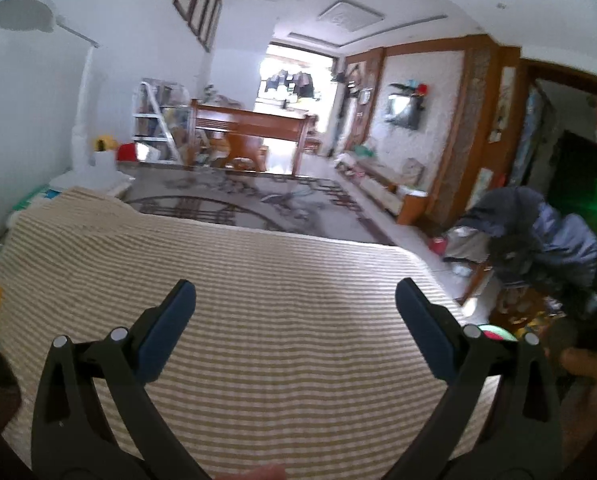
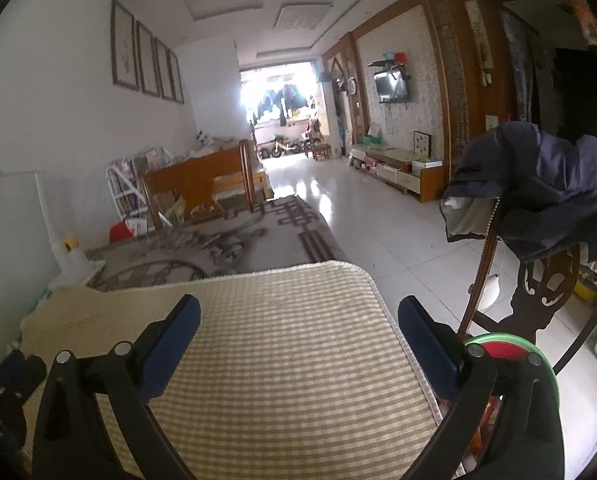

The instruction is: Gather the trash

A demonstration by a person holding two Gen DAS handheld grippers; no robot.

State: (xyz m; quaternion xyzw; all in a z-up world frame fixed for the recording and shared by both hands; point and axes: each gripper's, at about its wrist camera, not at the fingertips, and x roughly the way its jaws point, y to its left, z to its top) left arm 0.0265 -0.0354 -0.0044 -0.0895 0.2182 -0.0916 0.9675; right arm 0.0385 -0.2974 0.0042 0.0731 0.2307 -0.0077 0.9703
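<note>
Left gripper (image 1: 295, 302) and right gripper (image 2: 299, 316) both spread, empty over striped cushion (image 2: 282, 360); bin (image 2: 514, 354) at 4 o'clock; no trash visible, collection seemingly finished.

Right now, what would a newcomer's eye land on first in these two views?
The striped cloth fills the foreground under both open, empty grippers, left and right. To the right, a dark jacket hangs over a carved wooden chair, with a green-rimmed bin below it beside the right gripper. Far back, a bright doorway glares.
</note>
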